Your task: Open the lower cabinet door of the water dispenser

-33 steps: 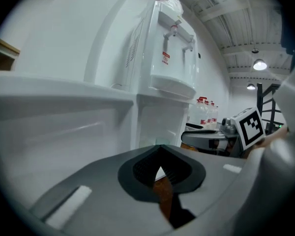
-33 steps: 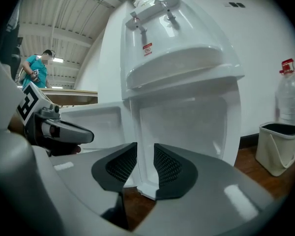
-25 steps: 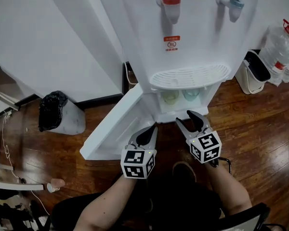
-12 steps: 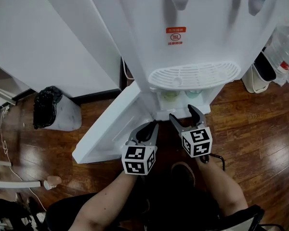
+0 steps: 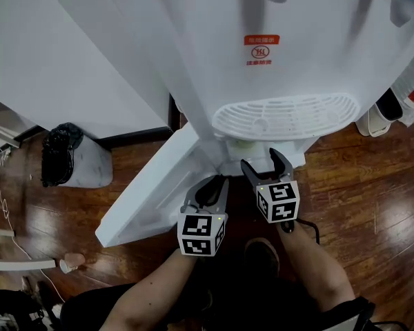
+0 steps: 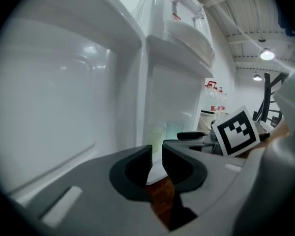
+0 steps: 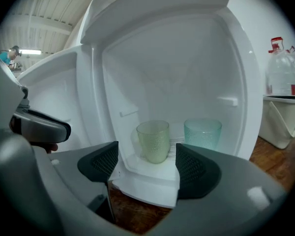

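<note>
The white water dispenser [image 5: 276, 61] stands ahead with its lower cabinet door [image 5: 159, 192] swung wide to the left. Inside the cabinet [image 7: 187, 82] a yellow-green cup [image 7: 154, 140] and a teal cup [image 7: 202, 133] stand side by side. My left gripper [image 5: 210, 185] hovers by the door's inner edge [image 6: 54, 107]; its jaws are opening from a narrow gap with nothing between them [image 6: 156, 156]. My right gripper [image 5: 262, 161] faces the cabinet mouth, its jaws opening wide [image 7: 146, 161]. They hold nothing; the yellow-green cup stands farther in.
A drip tray [image 5: 286, 116] juts out above the cabinet. A bin with a black bag [image 5: 72, 158] stands left by the wall, a white bin [image 5: 379, 119] at the right, water bottles [image 7: 282, 73] beyond it. The floor is dark wood [image 5: 359, 198].
Both grippers have sunk and drawn nearer the cabinet mouth. The right jaws have spread much wider. The head view has closed in on the dispenser.
</note>
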Demonstrator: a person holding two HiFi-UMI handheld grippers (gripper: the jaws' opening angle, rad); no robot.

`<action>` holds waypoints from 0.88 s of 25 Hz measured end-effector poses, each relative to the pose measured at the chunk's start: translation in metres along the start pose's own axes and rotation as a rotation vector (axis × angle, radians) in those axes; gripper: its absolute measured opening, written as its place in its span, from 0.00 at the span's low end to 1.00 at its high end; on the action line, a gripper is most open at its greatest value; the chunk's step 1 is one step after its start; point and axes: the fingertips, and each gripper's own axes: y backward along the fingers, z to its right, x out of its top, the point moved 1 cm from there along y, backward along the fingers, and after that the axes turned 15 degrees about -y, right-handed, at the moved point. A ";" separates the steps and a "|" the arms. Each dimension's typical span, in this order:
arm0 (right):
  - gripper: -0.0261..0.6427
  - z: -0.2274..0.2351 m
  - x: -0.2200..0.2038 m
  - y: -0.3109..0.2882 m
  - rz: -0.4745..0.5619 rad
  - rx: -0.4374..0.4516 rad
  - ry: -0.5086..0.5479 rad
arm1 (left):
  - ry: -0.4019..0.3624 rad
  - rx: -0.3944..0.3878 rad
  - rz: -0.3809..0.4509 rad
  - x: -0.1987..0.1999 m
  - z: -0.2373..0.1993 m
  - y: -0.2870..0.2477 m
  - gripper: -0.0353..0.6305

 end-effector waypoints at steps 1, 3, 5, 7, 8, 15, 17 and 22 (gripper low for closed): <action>0.57 0.001 -0.001 -0.004 -0.004 0.000 0.006 | -0.001 -0.001 0.004 0.000 0.001 -0.003 0.27; 0.57 0.002 -0.001 -0.011 -0.012 -0.003 0.017 | 0.000 0.003 -0.002 -0.002 -0.001 -0.010 0.27; 0.57 0.004 -0.002 -0.018 -0.024 -0.010 0.012 | 0.021 0.018 -0.013 -0.005 -0.005 -0.013 0.27; 0.57 0.005 -0.003 -0.024 -0.032 -0.016 -0.005 | 0.059 0.034 -0.010 -0.006 -0.010 -0.015 0.27; 0.57 0.005 -0.003 -0.027 -0.035 -0.016 -0.009 | 0.067 0.036 -0.008 -0.006 -0.010 -0.017 0.27; 0.58 0.010 -0.005 -0.047 -0.055 -0.017 0.035 | 0.043 0.069 -0.015 -0.012 -0.019 -0.025 0.27; 0.59 0.013 -0.007 -0.052 -0.064 -0.021 0.035 | 0.050 0.087 -0.016 -0.014 -0.020 -0.023 0.27; 0.59 0.011 -0.005 -0.061 -0.061 -0.016 0.018 | 0.006 0.074 -0.042 -0.020 -0.015 -0.030 0.27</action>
